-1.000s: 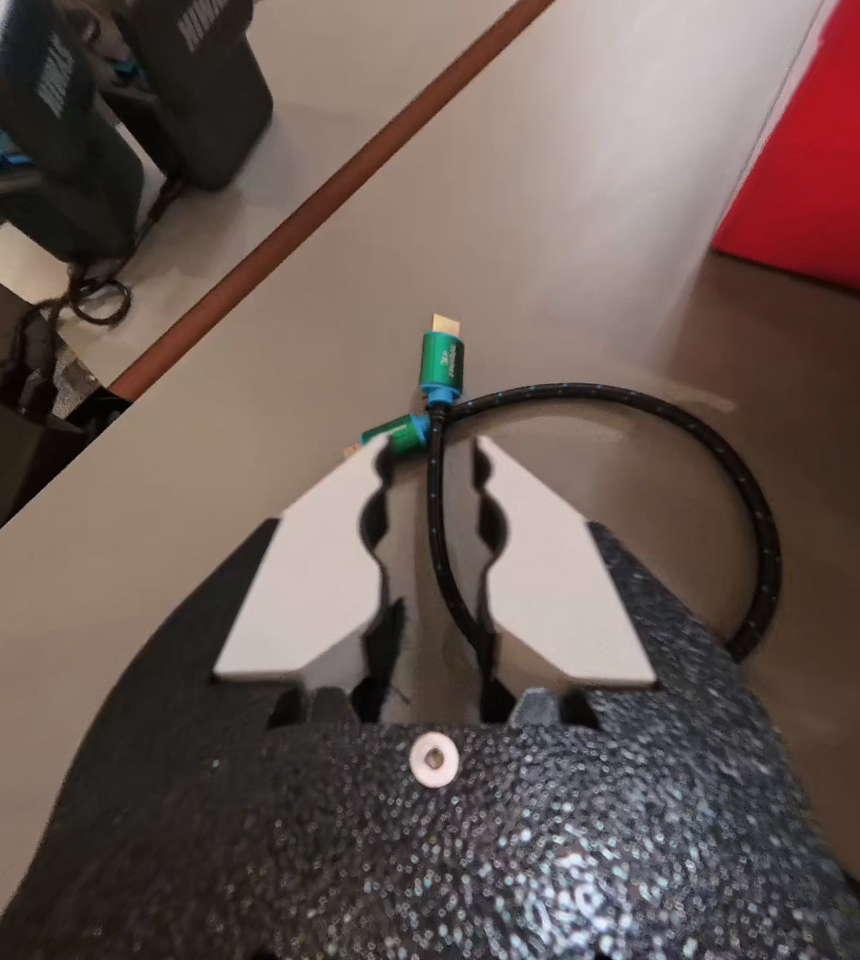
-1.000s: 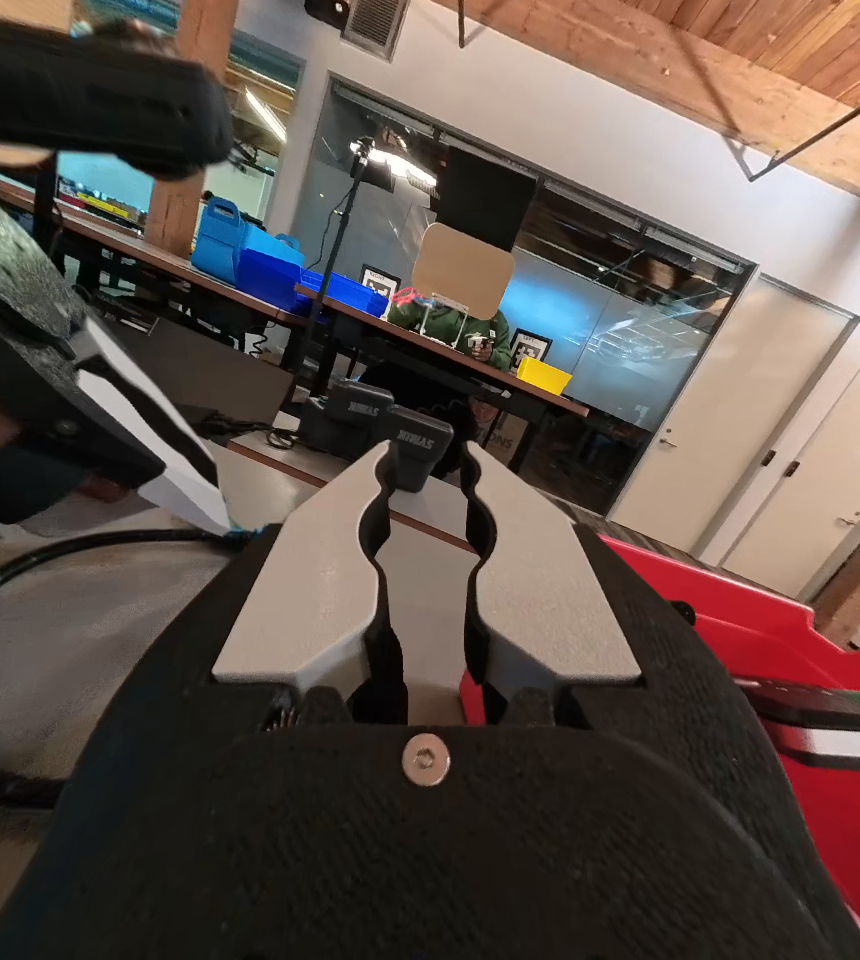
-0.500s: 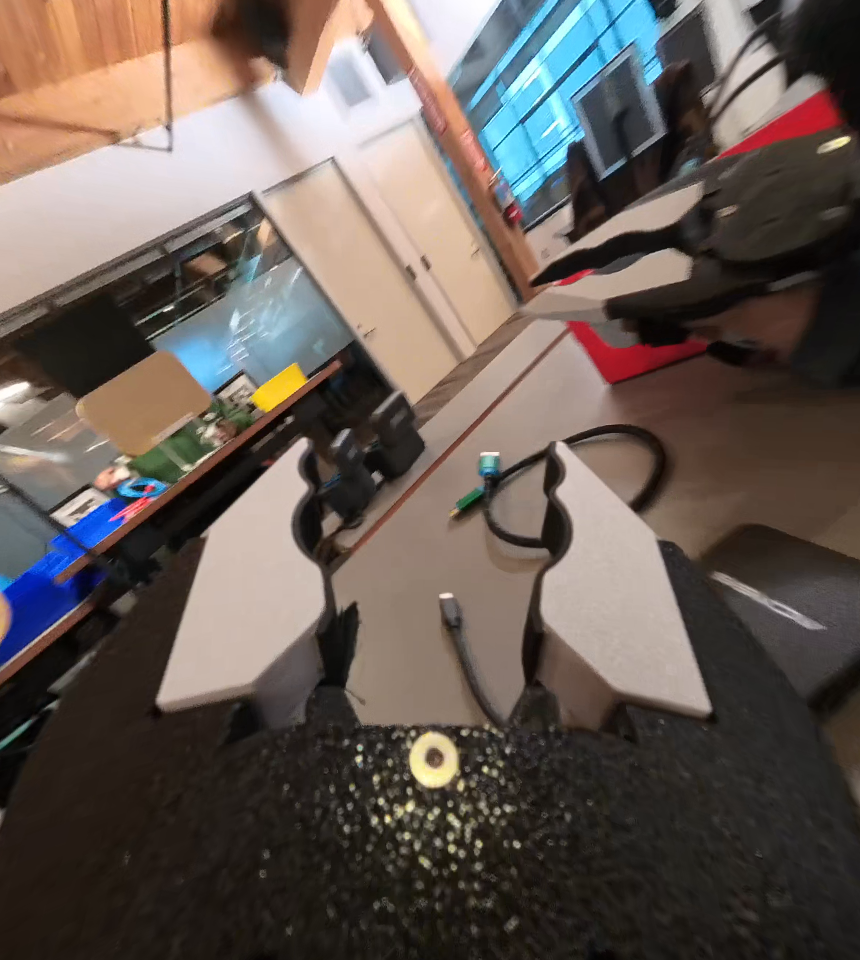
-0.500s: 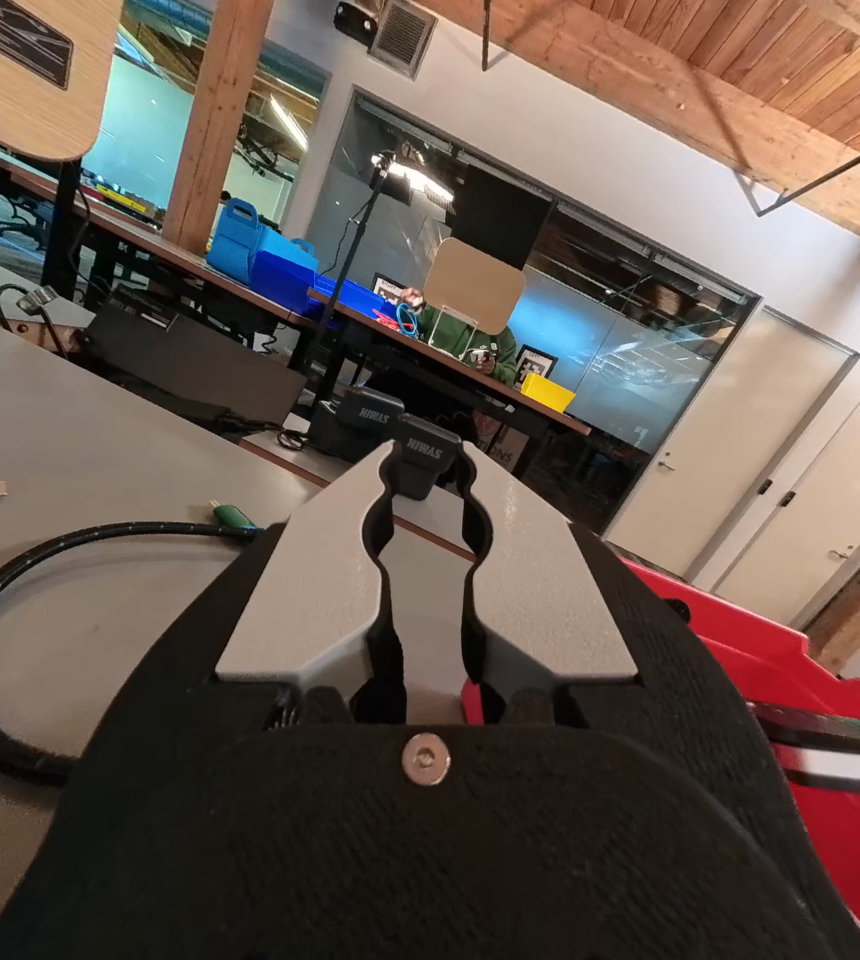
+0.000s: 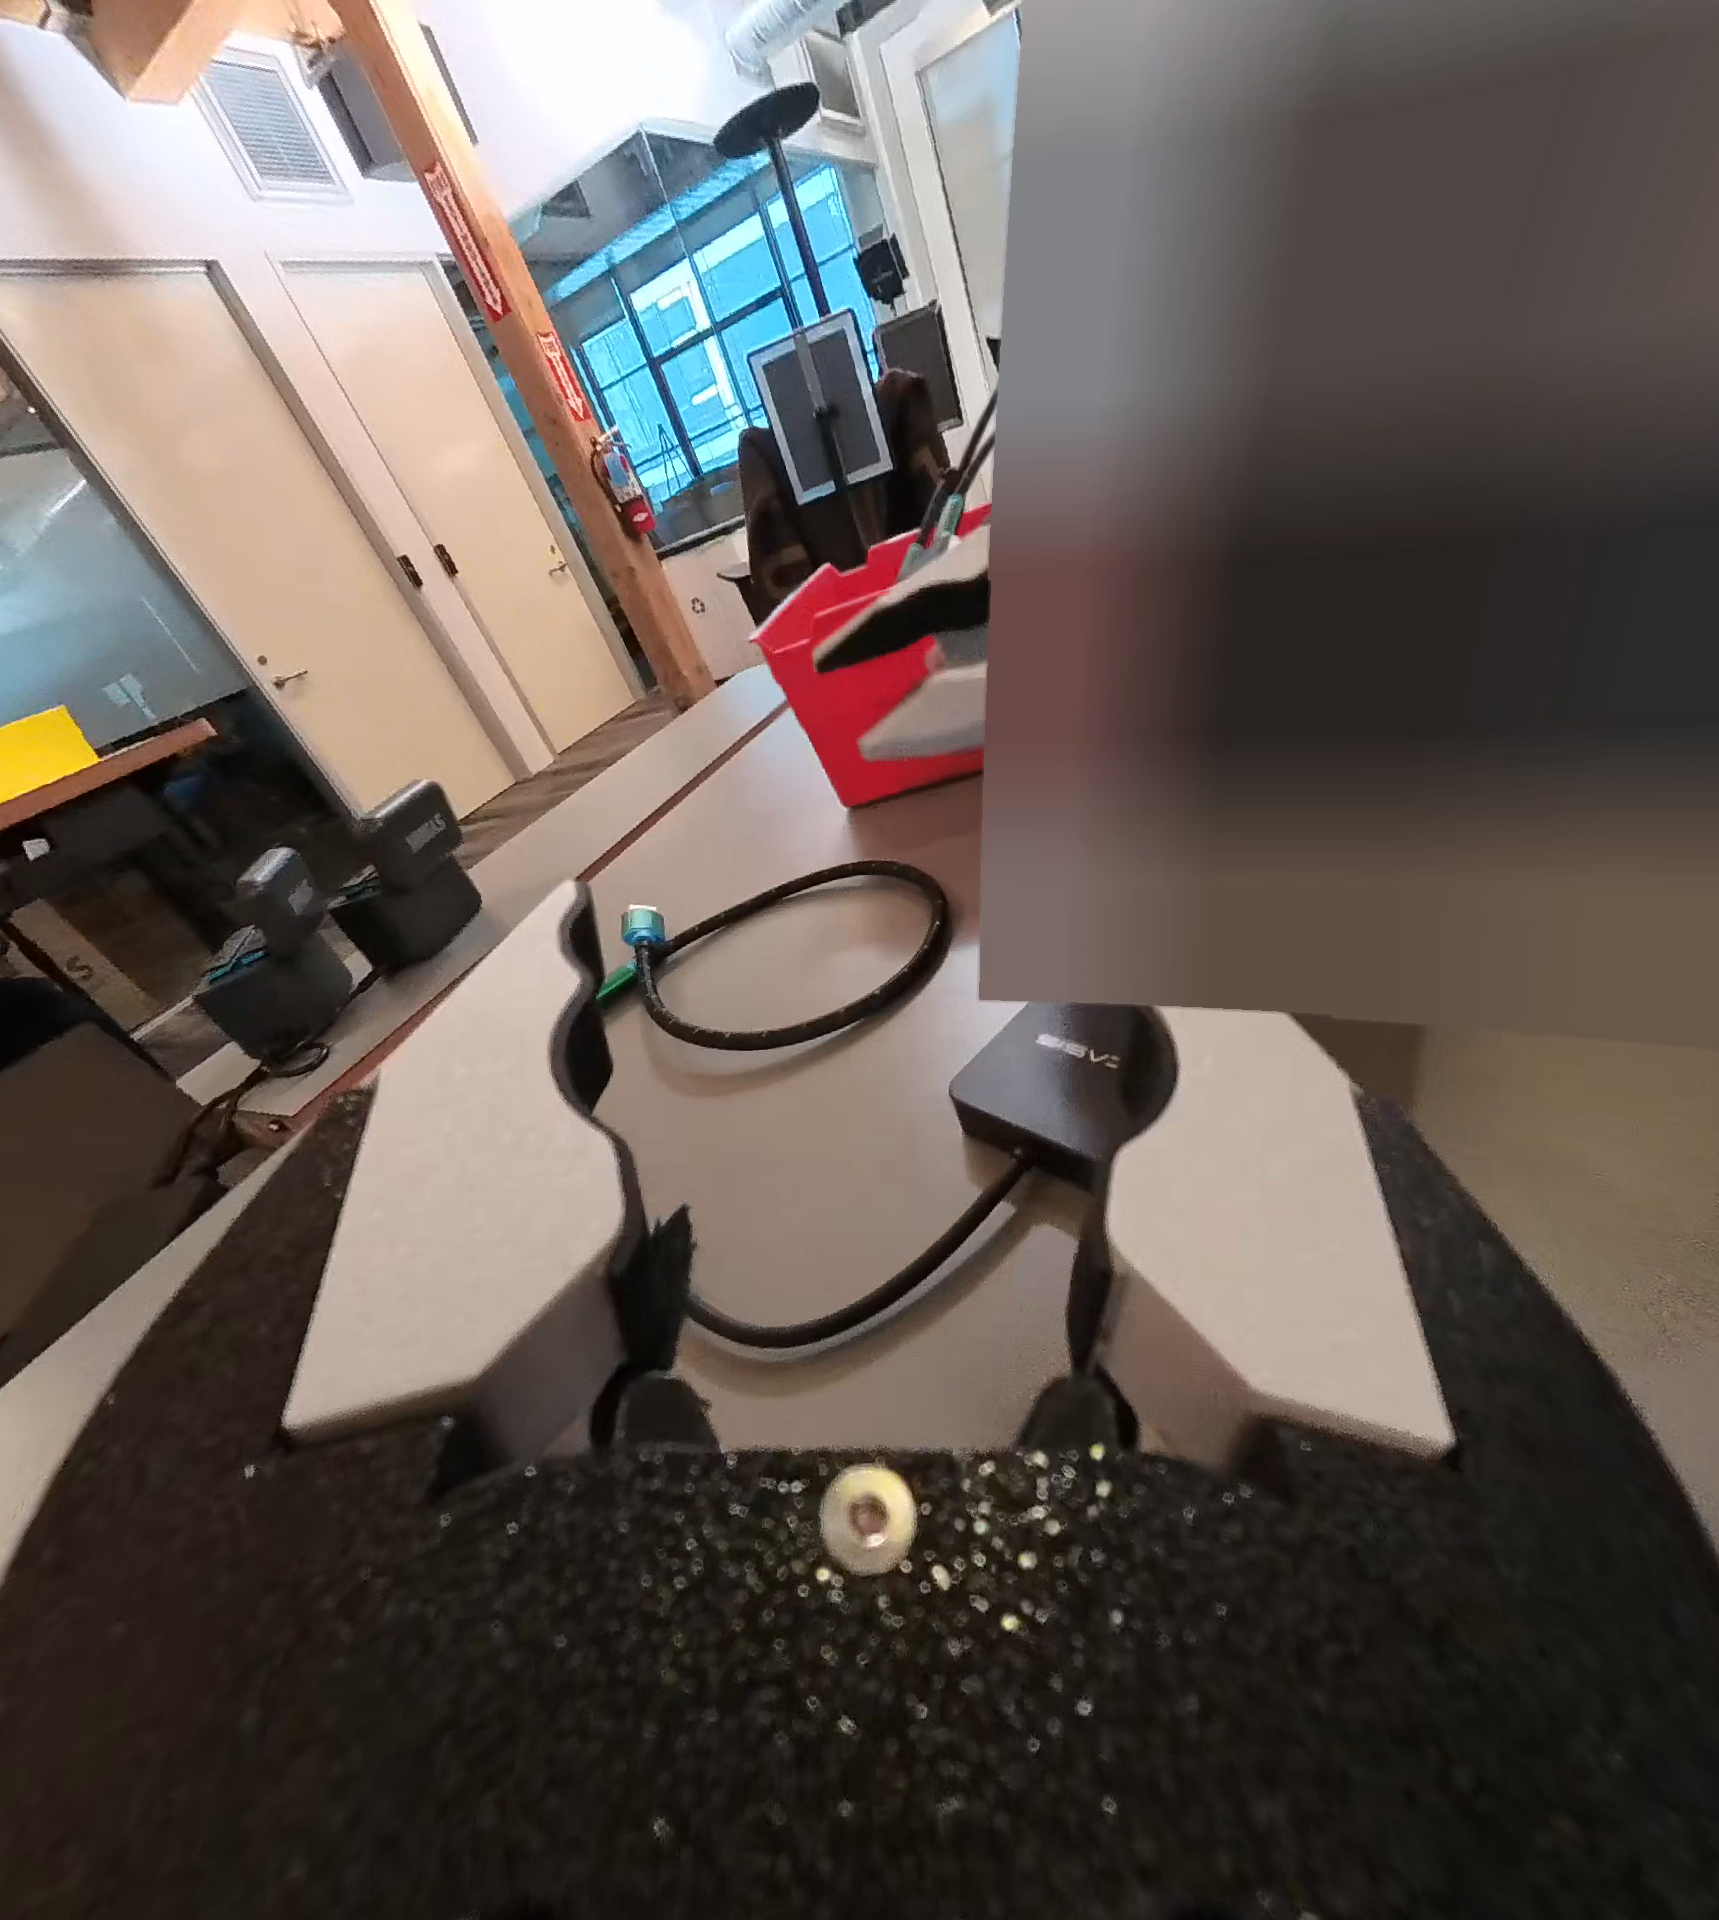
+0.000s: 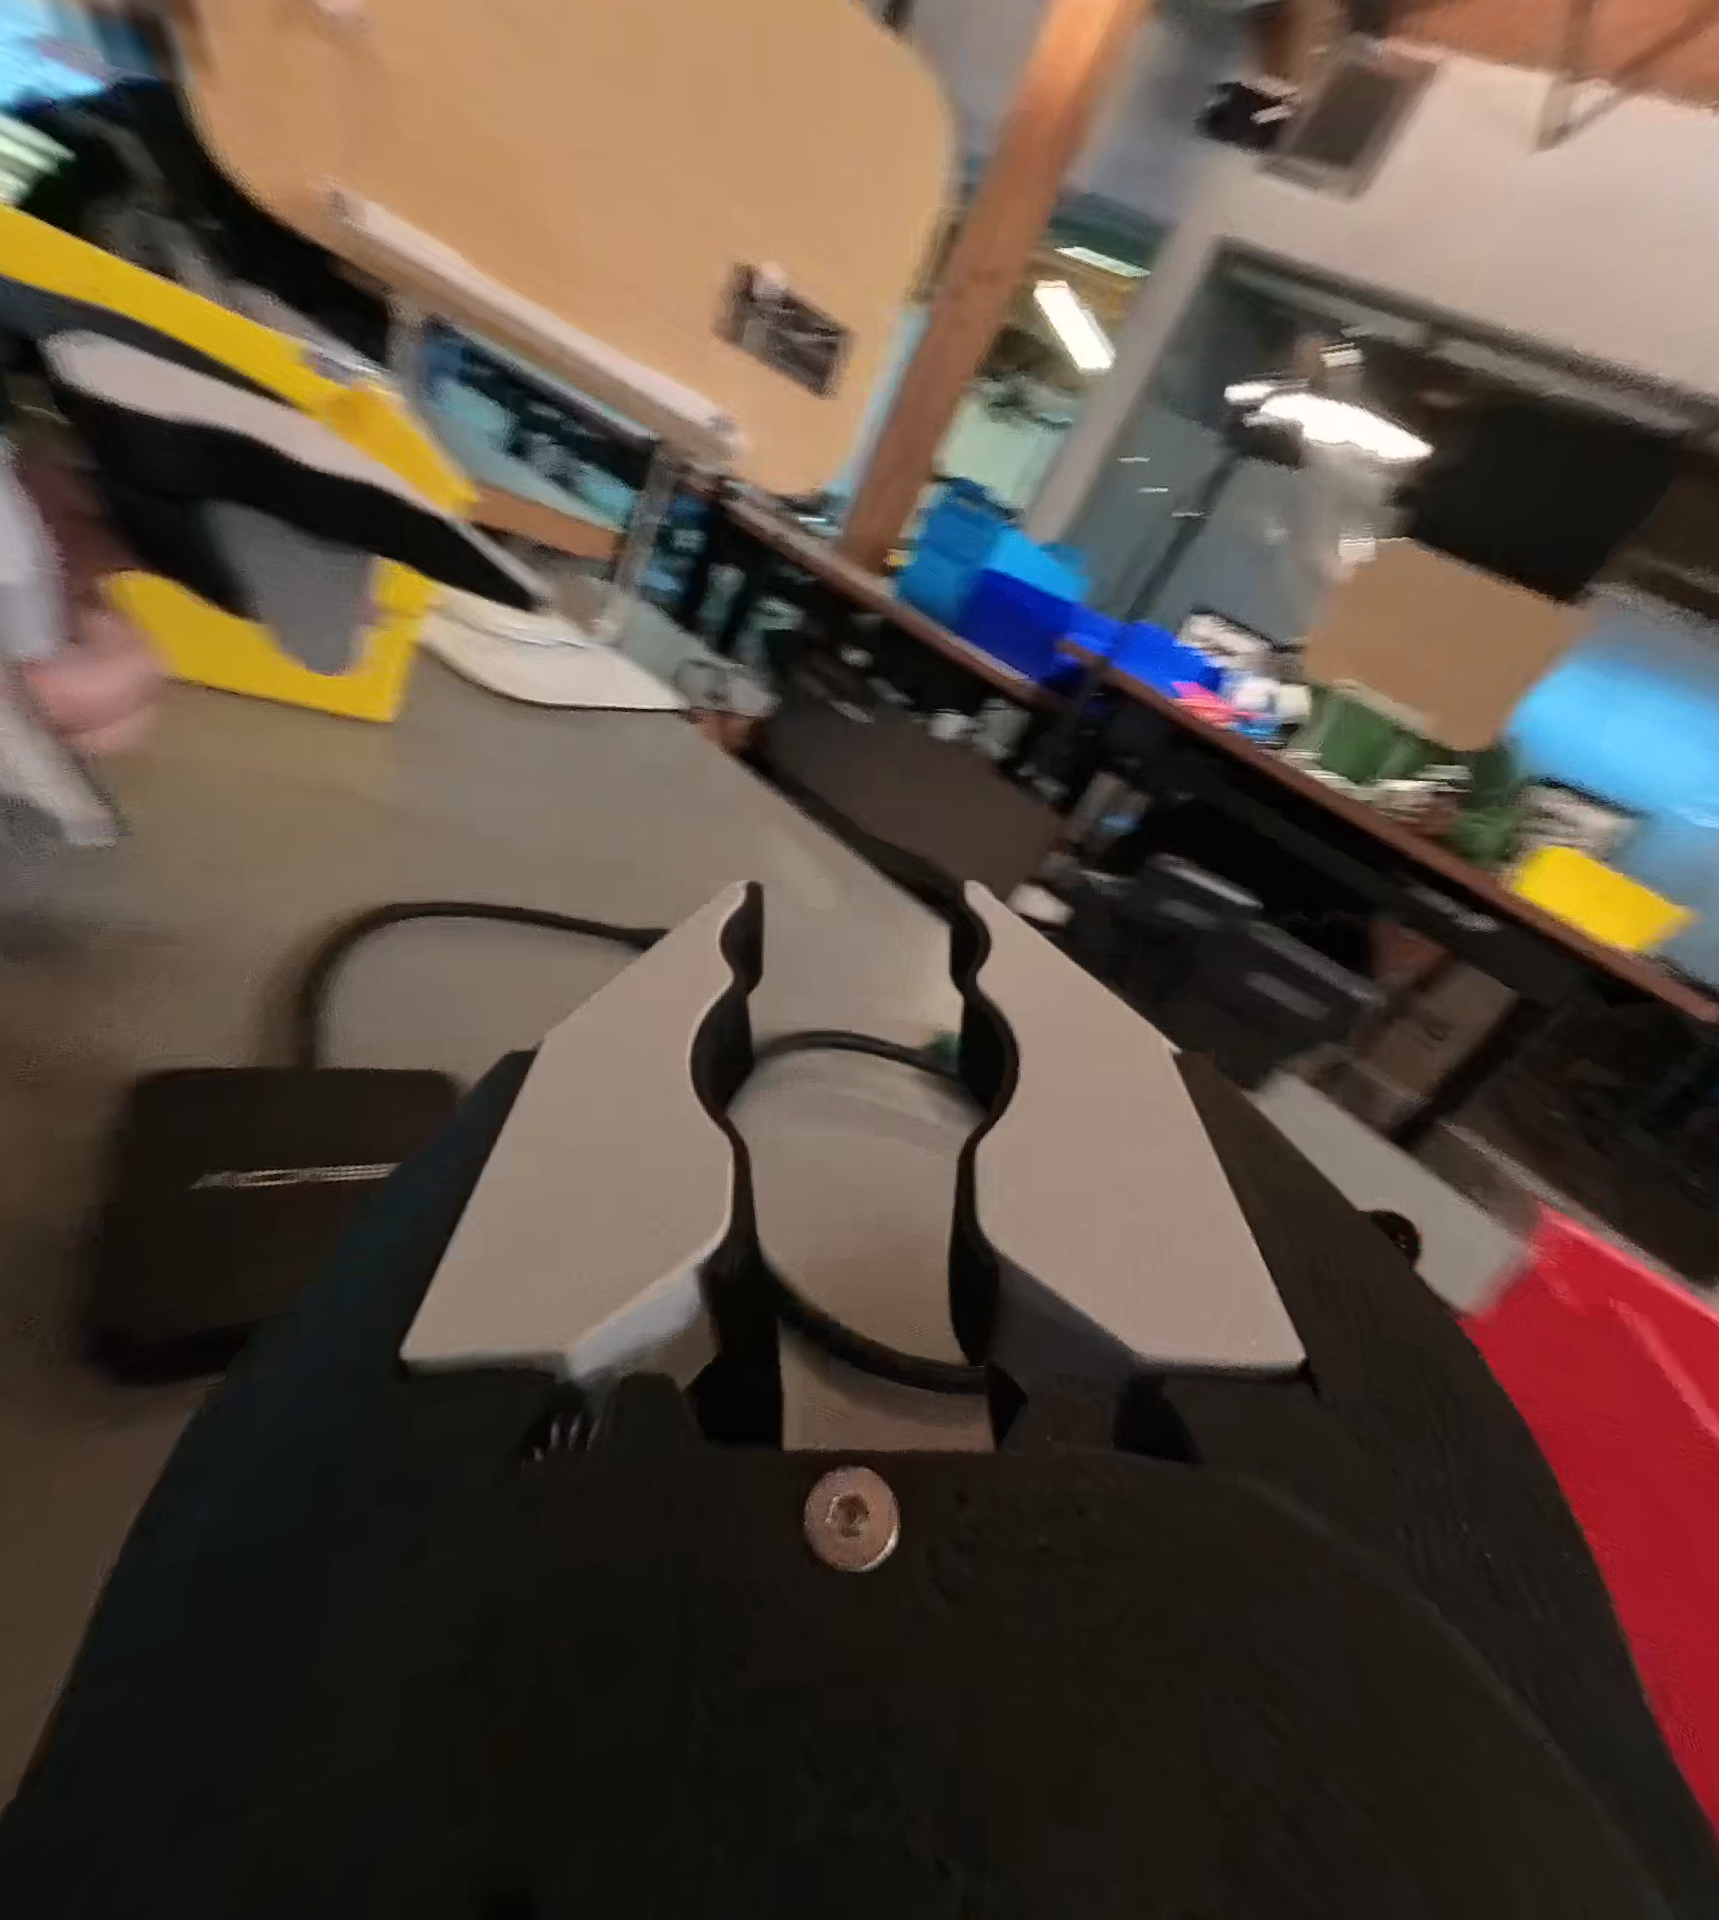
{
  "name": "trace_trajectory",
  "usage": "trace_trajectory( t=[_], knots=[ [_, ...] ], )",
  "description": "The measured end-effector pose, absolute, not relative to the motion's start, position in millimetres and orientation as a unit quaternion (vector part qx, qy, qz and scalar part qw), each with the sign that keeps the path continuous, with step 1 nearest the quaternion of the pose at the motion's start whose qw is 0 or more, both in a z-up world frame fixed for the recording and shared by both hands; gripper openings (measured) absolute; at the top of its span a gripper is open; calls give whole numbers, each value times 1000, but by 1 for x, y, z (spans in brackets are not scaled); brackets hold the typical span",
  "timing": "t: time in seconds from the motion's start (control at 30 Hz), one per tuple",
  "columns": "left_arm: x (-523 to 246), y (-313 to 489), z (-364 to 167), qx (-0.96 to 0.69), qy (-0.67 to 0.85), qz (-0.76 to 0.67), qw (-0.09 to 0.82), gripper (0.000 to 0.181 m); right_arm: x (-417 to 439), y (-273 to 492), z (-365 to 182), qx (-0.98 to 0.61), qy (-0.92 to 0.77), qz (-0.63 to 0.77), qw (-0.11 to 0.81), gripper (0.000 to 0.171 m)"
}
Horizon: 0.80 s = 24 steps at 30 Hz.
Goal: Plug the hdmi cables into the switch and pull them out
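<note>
The black braided HDMI cable (image 5: 922, 966) lies in a loop on the grey table (image 5: 782, 1174), both green and blue plugs (image 5: 639, 927) loose at its left end. The black switch box (image 5: 1052, 1081) lies nearer, with its thin cord (image 5: 886, 1288) curving between my left fingers. My left gripper (image 5: 876, 966) is wide open and empty above the table, short of the switch. My right gripper (image 6: 860, 899) is open and empty, with the cable (image 6: 834, 1039) beyond it and the switch (image 6: 252, 1174) to its left. The right wrist view is blurred.
A red bin (image 5: 834, 675) stands at the table's far end, and also shows in the right wrist view (image 6: 1665, 1455). A yellow bin (image 6: 242, 644) stands behind the left gripper (image 6: 263, 499). Black boxes (image 5: 398, 883) sit on a lower surface past the left edge.
My left gripper opened wider and swung so the switch is now in front of it. My right gripper turned left and tipped down toward the cable and switch.
</note>
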State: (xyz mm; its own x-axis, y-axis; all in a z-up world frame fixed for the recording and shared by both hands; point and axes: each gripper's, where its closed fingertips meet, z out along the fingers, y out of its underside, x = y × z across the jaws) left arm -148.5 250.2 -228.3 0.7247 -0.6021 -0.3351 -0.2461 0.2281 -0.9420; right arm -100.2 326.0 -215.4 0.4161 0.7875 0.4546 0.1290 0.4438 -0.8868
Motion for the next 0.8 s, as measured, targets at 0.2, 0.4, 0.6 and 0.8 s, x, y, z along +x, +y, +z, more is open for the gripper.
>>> trace_trajectory(
  t=[0.2, 0.4, 0.6, 0.8],
  knots=[
    [-159, 253, -221, -611, 310, -135, 716, 96, -120, 267, -240, -496, -588, 414, 486, 76],
    [-158, 254, -224, -614, 315, -126, 713, 94, -119, 241, -294, -573, -642, 414, 296, 101],
    [-154, 254, -228, -615, 329, -111, 708, 93, -114, 240, -321, -588, -683, 340, 269, 98],
    [-153, 253, -229, -614, 332, -107, 707, 92, -110, 241, -325, -586, -695, 320, 266, 82]
  ],
)
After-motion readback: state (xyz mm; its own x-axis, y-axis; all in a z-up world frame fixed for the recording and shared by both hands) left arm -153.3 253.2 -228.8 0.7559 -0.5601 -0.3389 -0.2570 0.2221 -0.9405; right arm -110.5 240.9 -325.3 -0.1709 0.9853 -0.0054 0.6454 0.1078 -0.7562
